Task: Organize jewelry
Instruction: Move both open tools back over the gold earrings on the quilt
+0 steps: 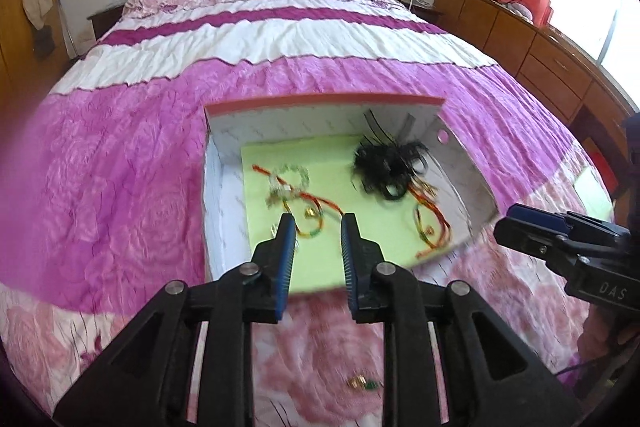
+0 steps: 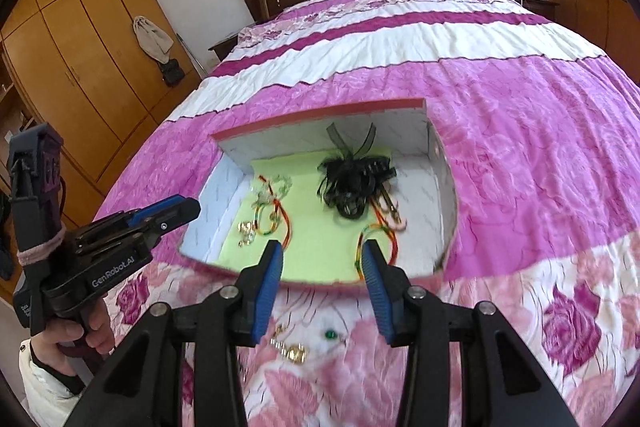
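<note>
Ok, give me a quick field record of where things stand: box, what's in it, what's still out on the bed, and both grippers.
box: open white box with green liner, resting on the bedspread
in box: black ribbon hair clip; red-green cord bracelets; small gold pieces
outside box: gold earrings and a green stud on the bedspread, in front of the box
left gripper: open, empty, over the box's near edge
right gripper: open, empty, over the box's near edge, above the loose pieces
</note>
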{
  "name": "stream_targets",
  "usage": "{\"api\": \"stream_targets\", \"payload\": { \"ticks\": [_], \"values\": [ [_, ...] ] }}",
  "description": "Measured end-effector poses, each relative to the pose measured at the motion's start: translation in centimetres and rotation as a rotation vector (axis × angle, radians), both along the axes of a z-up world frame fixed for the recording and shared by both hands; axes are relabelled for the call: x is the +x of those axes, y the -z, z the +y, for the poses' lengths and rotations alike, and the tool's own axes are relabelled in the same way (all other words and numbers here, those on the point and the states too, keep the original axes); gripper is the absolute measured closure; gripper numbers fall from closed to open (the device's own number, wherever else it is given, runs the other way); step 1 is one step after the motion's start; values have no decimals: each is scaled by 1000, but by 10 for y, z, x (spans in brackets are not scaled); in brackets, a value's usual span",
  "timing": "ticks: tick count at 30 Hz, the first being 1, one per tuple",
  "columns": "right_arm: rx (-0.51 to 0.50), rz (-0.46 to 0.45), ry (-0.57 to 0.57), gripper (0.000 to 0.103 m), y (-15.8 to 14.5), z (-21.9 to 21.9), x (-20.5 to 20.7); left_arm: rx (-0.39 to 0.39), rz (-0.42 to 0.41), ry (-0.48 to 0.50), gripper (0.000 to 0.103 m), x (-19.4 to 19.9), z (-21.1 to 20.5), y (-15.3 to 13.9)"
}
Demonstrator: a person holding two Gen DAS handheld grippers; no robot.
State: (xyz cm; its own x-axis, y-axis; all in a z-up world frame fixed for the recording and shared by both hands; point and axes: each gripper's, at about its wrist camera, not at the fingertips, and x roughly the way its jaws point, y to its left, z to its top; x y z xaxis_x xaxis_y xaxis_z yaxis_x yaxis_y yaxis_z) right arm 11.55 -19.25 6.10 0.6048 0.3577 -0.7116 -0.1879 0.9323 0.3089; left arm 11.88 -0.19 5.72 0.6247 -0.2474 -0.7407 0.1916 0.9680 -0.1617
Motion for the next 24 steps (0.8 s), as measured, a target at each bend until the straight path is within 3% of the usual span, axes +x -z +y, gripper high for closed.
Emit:
{"api": "stream_targets", "payload": {
  "ticks": [16, 24],
  "values": [
    [-17, 36, -13, 59, 12, -3, -44, 18, 57, 66, 85, -53, -10, 14],
    [-45, 63, -3, 59, 24, -8, -54, 60, 127, 102, 85, -69, -13, 38]
  ]
}}
